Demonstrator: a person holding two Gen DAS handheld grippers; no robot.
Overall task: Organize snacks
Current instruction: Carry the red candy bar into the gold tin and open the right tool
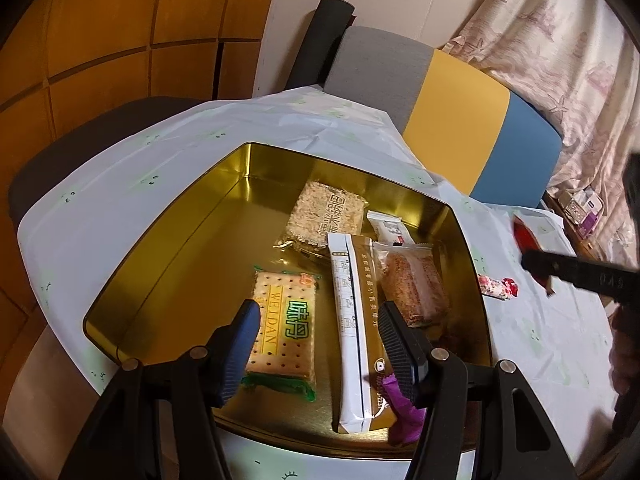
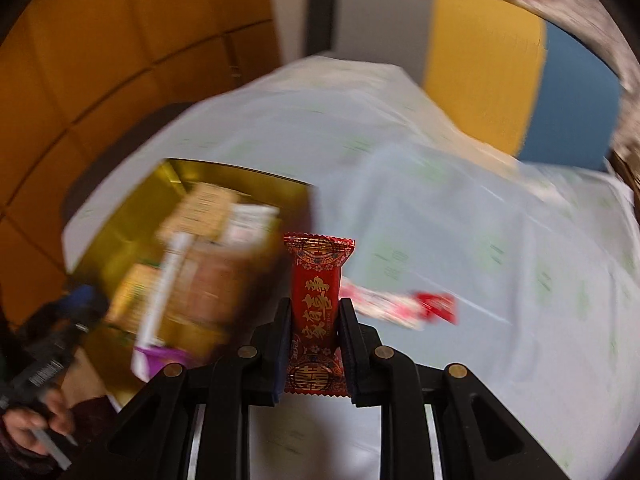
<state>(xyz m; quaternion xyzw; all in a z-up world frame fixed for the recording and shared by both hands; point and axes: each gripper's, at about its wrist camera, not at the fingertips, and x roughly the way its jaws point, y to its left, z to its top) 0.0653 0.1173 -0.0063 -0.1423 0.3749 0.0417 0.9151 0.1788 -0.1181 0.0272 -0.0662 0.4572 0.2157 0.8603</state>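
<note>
Surface (image 1: 168,184) covered by pale sheet with faint green print. Gold tin (image 1: 160,264) sits directly on it, open, snack packs inside. One red-and-white wrapped candy (image 1: 498,287) lies on the sheet just beside the tin's right wall.

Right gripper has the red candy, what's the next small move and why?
Probably carry the red candy, clamped in the right gripper, left over the gold tin. The other snacks already lie there, and the tin's left half looks free.
</note>
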